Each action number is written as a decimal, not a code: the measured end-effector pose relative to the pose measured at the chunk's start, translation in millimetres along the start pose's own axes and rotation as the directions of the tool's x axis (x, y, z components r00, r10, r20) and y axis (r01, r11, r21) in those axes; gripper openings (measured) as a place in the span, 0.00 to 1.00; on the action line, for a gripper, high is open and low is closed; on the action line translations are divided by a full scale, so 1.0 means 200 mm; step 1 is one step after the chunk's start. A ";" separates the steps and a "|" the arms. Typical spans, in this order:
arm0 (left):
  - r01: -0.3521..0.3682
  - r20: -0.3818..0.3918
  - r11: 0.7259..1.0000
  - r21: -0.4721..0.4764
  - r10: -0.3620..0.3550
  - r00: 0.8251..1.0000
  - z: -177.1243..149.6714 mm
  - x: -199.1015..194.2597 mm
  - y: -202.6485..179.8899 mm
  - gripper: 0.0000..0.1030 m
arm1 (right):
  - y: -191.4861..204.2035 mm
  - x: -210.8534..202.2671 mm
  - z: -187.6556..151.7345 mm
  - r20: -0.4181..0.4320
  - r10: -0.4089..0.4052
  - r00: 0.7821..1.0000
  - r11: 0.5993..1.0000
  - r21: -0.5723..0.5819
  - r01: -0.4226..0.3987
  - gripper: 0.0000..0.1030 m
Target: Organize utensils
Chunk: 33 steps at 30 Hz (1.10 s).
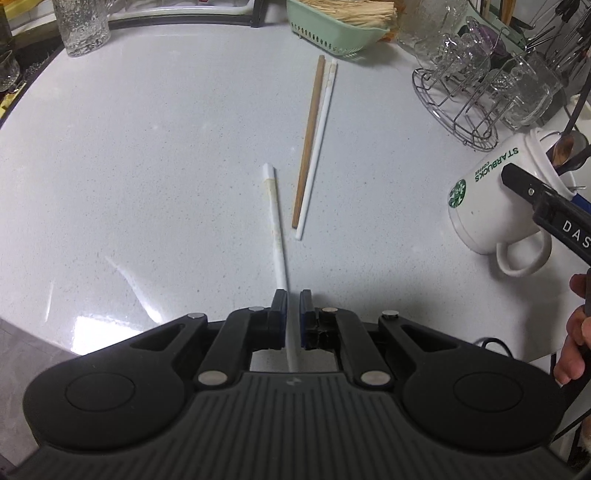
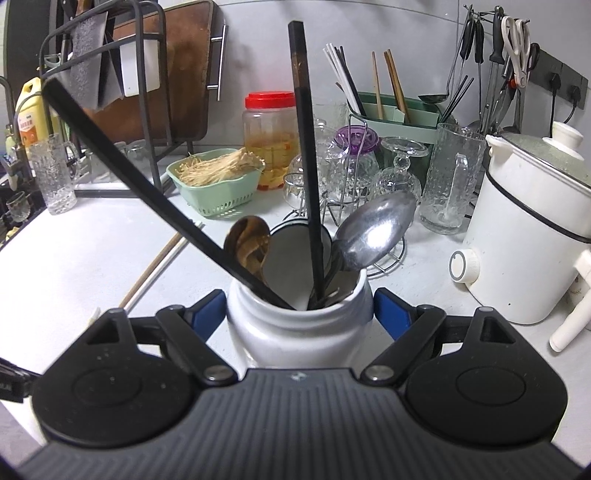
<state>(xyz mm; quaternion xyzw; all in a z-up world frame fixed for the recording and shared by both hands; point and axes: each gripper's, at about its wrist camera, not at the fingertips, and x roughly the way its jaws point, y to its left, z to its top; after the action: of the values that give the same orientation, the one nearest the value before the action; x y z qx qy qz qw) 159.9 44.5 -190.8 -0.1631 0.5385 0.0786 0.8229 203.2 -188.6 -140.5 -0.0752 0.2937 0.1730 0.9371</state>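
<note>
1. Two sets of tongs work over one pale speckled worktop [image 1: 147, 166]. At its far left edge in the left wrist view stands a tall textured glass [image 1: 83, 27].
2. Left tongs [image 1: 293, 306] are clenched on a white chopstick [image 1: 275, 229]; its near end runs between the blue pads and its far end points out over the worktop, away from the camera.
3. Just to the right of it, a wooden chopstick [image 1: 308, 144] and a second white chopstick [image 1: 319, 147] lie side by side on the worktop, touching or nearly so, apart from the held one.
4. Beyond them at the far edge sits a green basket [image 1: 332, 33] filled with pale thin strands.
5. Further right a wire rack [image 1: 461, 107] holds upturned glassware.
6. Near the right edge a white Starbucks mug [image 1: 480, 214] leans tilted, with spoons showing in its mouth; a black finger of the right tongs [image 1: 524, 186] crosses in front of its rim, and part of a hand [image 1: 576, 332] shows below.
7. In the right wrist view the right tongs [image 2: 299, 314] stand released, their blue pads to either side of the mug [image 2: 295, 332] with a gap on each side.
8. Inside the mug stand two black chopsticks, one leaning far left [image 2: 129, 177] and one nearly upright [image 2: 306, 147], with a bronze-toned spoon [image 2: 249, 243] and a steel spoon [image 2: 373, 232].
9. At the far right sits a white cooker [image 2: 524, 236] with a lid.
</note>
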 end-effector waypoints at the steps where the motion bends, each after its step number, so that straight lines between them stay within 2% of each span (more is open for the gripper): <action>1: -0.009 0.000 1.000 -0.003 0.009 1.000 0.00 0.00 0.00 0.06 | 0.00 0.00 -0.01 -0.005 0.003 1.000 1.000 -0.005 -0.003 0.87; 4: -0.021 0.001 1.000 -0.012 0.021 1.000 -0.02 -0.03 -0.01 0.10 | -0.01 0.01 -0.02 -0.001 0.018 1.000 1.000 -0.006 -0.018 0.87; 6: -0.037 -0.004 0.999 -0.013 0.037 0.999 -0.04 -0.05 -0.01 0.25 | -0.01 0.01 -0.03 0.003 0.025 1.000 1.000 -0.012 -0.025 0.87; 12: -0.068 -0.027 0.996 -0.056 0.067 0.997 -0.12 -0.12 0.04 0.51 | -0.03 0.02 -0.03 0.004 0.050 0.999 0.998 -0.031 -0.050 0.87; 14: -0.047 -0.045 0.996 -0.075 0.043 0.998 -0.16 -0.14 0.06 0.52 | -0.03 0.02 -0.02 0.000 0.059 0.998 0.998 -0.031 -0.059 0.87; 17: -0.029 -0.062 0.995 -0.091 0.023 0.998 -0.22 -0.15 0.08 0.60 | -0.03 0.00 -0.03 -0.003 0.064 0.998 0.997 -0.033 -0.064 0.87; 21: -0.033 -0.083 0.995 -0.091 0.026 0.996 -0.27 -0.12 0.09 0.61 | -0.02 -0.02 -0.05 0.005 0.073 0.997 0.997 -0.041 -0.073 0.87; 27: 0.052 -0.120 0.993 -0.106 -0.065 0.991 -0.30 -0.06 0.09 0.61 | 0.00 -0.04 -0.06 -0.005 0.059 0.998 0.998 -0.026 -0.059 0.87; 31: 0.130 -0.158 0.988 -0.089 -0.143 0.977 -0.30 -0.01 0.06 0.60 | 0.01 -0.06 -0.07 -0.007 0.054 0.999 0.998 -0.024 -0.054 0.87; 33: 0.136 -0.176 0.988 -0.078 -0.148 0.973 -0.31 0.01 0.03 0.57 | 0.01 -0.07 -0.08 -0.007 0.053 0.999 0.998 -0.023 -0.053 0.87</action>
<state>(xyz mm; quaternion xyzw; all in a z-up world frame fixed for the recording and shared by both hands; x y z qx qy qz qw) 106.4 29.1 -217.2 -0.2346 0.5951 0.0222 0.7683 183.6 -194.2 -145.6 -0.0791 0.2967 0.2008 0.9302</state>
